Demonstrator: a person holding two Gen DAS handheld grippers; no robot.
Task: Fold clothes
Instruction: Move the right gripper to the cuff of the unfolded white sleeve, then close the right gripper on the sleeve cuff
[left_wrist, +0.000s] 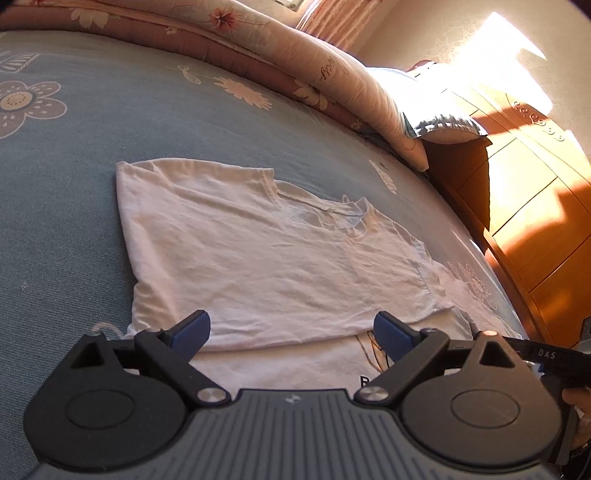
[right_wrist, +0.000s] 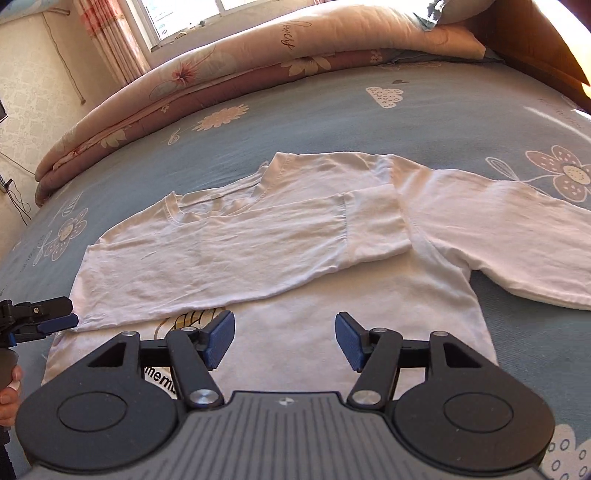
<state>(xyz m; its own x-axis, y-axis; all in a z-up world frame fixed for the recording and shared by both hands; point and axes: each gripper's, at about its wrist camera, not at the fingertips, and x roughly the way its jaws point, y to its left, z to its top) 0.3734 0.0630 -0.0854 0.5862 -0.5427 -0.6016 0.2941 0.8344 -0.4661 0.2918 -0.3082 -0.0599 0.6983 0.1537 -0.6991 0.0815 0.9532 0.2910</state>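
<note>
Left claw (left_wrist: 291, 334) sits low over the near edge of the white shirt (left_wrist: 273, 258), its blue pads spread wide with nothing between them. Just ahead of it, the shirt lies flat on the blue flowered bedsheet (left_wrist: 66, 192), one side already folded over the body, and the folded edge runs right across in front of the pads. Below that edge, under the claw, a strip of the shirt's front shows with a bit of print and dark lettering.

Over to the right claw (right_wrist: 284, 338): also wide, empty, hovering above the lower part of the shirt (right_wrist: 295, 236). Ahead of it one sleeve is laid across the chest, and off to its right the other sleeve (right_wrist: 498, 229) stretches out flat on the bedsheet (right_wrist: 461, 118). To its left, at the shirt's corner, the left claw (right_wrist: 55, 321) pokes in from the frame edge, seen side-on, a person's hand (right_wrist: 9, 391) gripping the handle below it.

Far beyond both claws, a folded pink floral quilt (right_wrist: 207, 70) lies along the far side of the bed. A wooden headboard (left_wrist: 535, 206) stands to the left claw's right, lit by sun.
</note>
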